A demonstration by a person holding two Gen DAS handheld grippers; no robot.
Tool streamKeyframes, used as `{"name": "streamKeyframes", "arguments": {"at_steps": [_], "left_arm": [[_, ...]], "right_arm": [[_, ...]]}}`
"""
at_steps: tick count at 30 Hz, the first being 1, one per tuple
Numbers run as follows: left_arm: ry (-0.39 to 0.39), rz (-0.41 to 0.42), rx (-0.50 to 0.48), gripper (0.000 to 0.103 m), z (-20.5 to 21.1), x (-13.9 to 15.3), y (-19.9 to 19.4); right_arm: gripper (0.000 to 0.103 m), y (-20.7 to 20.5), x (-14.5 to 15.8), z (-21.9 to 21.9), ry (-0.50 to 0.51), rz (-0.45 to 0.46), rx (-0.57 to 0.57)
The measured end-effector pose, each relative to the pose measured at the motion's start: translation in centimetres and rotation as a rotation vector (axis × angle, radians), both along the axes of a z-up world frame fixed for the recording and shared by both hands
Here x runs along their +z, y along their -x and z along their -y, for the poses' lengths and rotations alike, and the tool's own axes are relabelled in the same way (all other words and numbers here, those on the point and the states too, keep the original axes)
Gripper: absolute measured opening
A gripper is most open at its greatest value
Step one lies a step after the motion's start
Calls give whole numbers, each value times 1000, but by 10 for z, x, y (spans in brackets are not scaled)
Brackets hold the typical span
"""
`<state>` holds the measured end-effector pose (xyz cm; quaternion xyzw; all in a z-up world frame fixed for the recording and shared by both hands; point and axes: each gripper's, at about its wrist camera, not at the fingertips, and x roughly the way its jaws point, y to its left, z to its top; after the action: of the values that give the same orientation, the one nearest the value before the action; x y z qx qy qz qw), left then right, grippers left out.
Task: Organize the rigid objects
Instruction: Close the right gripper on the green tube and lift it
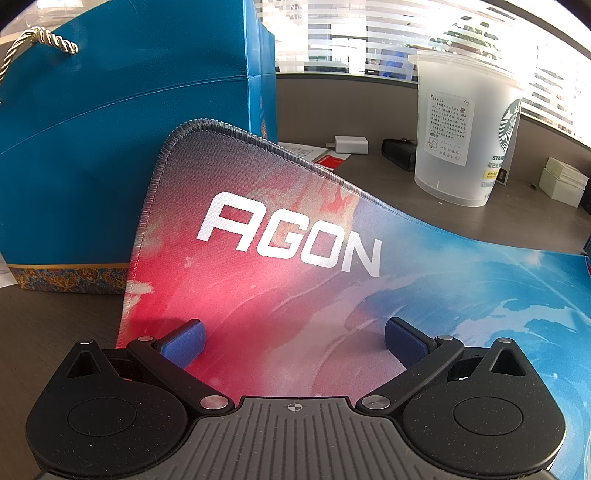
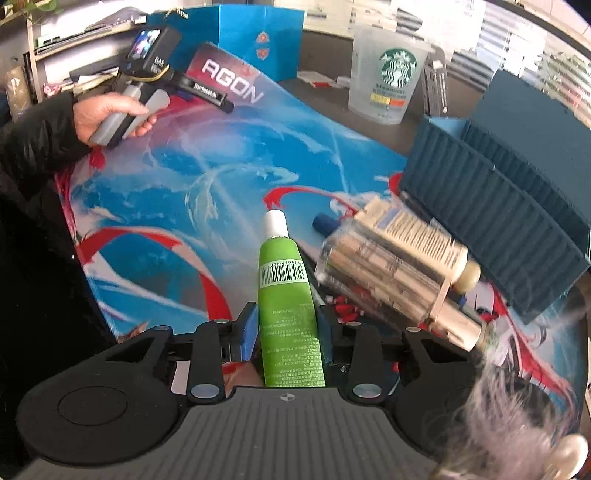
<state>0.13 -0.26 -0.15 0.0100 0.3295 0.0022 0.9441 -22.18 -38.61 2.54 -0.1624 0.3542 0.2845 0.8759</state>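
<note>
1. Blue ribbed bin (image 2: 491, 236) stands just right of my load; I could clip its near wall while swinging over.
2. Clear bottle (image 2: 388, 273) lies beside the tube; a sideways sweep could roll it.
3. Green tube (image 2: 286, 295) sits clamped in my right gripper (image 2: 286, 332); it may squeeze out.
4. Left gripper (image 1: 293, 338) hovers wide, empty, over the mat (image 1: 295, 266).

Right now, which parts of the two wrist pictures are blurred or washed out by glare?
Left wrist view: sharp, but the window blinds blow out white. Right wrist view: the bottles beside the green tube smear with motion blur, and both views bend at the edges.
</note>
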Motion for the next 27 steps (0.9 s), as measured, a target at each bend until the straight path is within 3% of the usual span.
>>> {"name": "streamKeyframes", "arguments": {"at_steps": [6,17,27], "left_arm": [[0,0,0,103,0,0,0],[0,0,-1,103,1,0,0],[0,0,-1,103,0,0,0]], "right_arm": [[31,-8,16,-4,-18,57,17],[31,-25,38,2,41,111,25],[31,-62,94,33,106,243,-5]]}}
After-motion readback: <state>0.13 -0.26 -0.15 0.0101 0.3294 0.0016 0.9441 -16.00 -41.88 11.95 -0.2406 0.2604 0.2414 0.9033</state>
